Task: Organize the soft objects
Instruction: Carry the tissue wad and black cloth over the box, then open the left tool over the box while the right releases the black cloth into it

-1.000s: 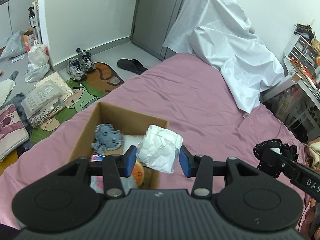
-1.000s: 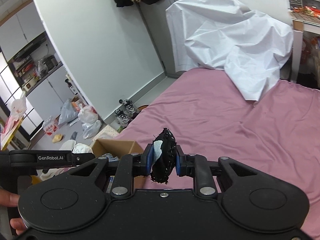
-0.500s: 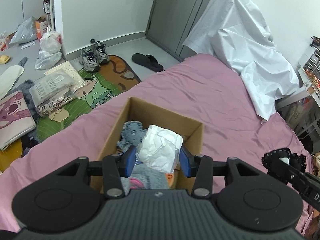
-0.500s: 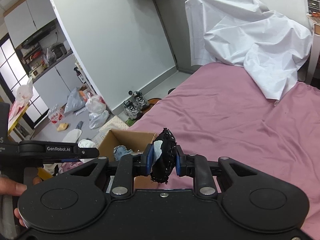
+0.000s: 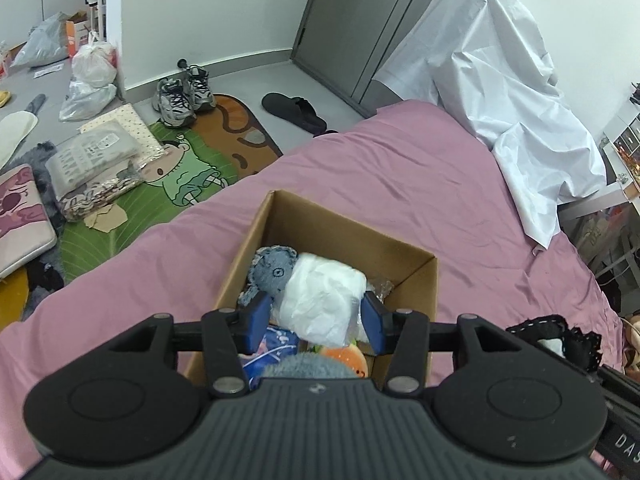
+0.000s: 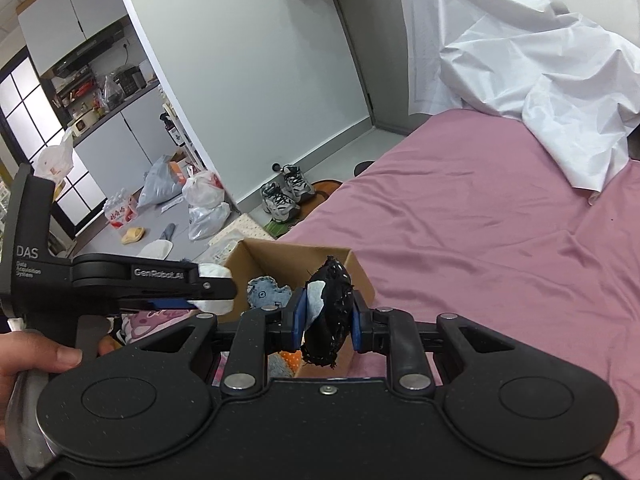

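An open cardboard box (image 5: 404, 254) stands on the pink bed. Inside lie a grey knitted toy (image 5: 272, 270), an orange plush (image 5: 346, 356) and other soft items. My left gripper (image 5: 314, 320) is shut on a crumpled white soft bundle (image 5: 324, 300) and holds it over the box's opening. It also shows in the right wrist view (image 6: 212, 292) with the white bundle (image 6: 214, 270). My right gripper (image 6: 326, 318) is shut on a black lacy soft item (image 6: 332, 300) just right of the box (image 6: 280, 256). That item shows at the lower right of the left wrist view (image 5: 560, 336).
A white sheet (image 5: 500, 80) drapes over something at the bed's far end. The floor to the left holds sneakers (image 5: 184, 92), a black slipper (image 5: 294, 110), plastic bags (image 5: 90, 76) and a green cartoon mat (image 5: 176, 176). A desk with clutter (image 5: 624, 152) stands to the right.
Both grippers have moved forward toward the box. The white bundle now hangs over the box's middle, and the black item has come up beside the box's right wall.
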`<state>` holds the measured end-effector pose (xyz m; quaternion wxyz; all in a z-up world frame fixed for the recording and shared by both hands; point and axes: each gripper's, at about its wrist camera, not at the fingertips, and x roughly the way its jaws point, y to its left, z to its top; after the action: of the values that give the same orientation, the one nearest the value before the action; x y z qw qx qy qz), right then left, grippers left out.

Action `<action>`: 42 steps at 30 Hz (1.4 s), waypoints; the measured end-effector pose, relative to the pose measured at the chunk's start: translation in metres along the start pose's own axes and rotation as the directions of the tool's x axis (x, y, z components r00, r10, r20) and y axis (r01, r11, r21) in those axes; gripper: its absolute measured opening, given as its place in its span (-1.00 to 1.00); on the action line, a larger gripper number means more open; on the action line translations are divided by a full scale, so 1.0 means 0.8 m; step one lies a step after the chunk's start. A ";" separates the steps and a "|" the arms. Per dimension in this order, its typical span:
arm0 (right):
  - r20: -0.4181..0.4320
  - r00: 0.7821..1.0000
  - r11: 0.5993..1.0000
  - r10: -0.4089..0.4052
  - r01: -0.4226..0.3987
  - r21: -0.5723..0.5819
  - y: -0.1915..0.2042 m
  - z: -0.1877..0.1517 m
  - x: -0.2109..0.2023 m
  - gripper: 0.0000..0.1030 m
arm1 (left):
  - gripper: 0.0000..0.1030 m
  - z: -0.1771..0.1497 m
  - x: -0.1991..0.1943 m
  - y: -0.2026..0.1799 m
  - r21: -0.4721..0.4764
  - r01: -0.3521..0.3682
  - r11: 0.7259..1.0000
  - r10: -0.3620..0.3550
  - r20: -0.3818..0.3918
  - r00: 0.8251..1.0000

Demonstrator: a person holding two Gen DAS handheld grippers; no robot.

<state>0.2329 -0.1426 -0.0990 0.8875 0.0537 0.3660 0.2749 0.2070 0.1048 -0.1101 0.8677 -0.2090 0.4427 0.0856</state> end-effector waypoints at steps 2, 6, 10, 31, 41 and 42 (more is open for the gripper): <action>-0.006 1.000 1.000 0.003 -0.003 0.001 0.002 0.000 0.006 -0.57 | 0.16 0.002 0.005 0.001 0.009 0.007 1.000 -0.007 -0.008 1.000; -0.013 1.000 1.000 0.009 -0.009 0.003 0.007 0.000 0.020 -0.57 | 0.32 0.004 0.010 0.007 0.019 0.008 1.000 -0.008 -0.009 1.000; -0.023 0.999 1.000 0.026 -0.026 0.007 0.013 0.002 0.033 -0.57 | 0.38 0.011 0.008 0.021 -0.005 0.004 1.000 -0.004 -0.015 1.000; -0.047 0.993 0.994 0.104 -0.105 -0.016 0.076 0.004 0.057 -0.57 | 0.54 0.028 -0.036 0.058 -0.027 -0.007 1.000 0.007 0.002 1.000; -0.118 0.973 0.979 0.197 -0.201 -0.023 0.116 -0.018 0.061 -0.50 | 0.54 0.019 -0.062 0.076 -0.061 -0.040 0.997 0.041 0.014 0.999; -0.123 0.971 0.978 0.204 -0.208 -0.024 0.119 -0.019 0.062 -0.48 | 0.54 0.018 -0.064 0.077 -0.064 -0.045 0.997 0.046 0.014 0.999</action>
<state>0.2083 -0.0381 -0.1127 0.8313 0.0586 0.4062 0.3750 0.1667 0.1685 -0.0787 0.8618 -0.2255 0.4378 0.1211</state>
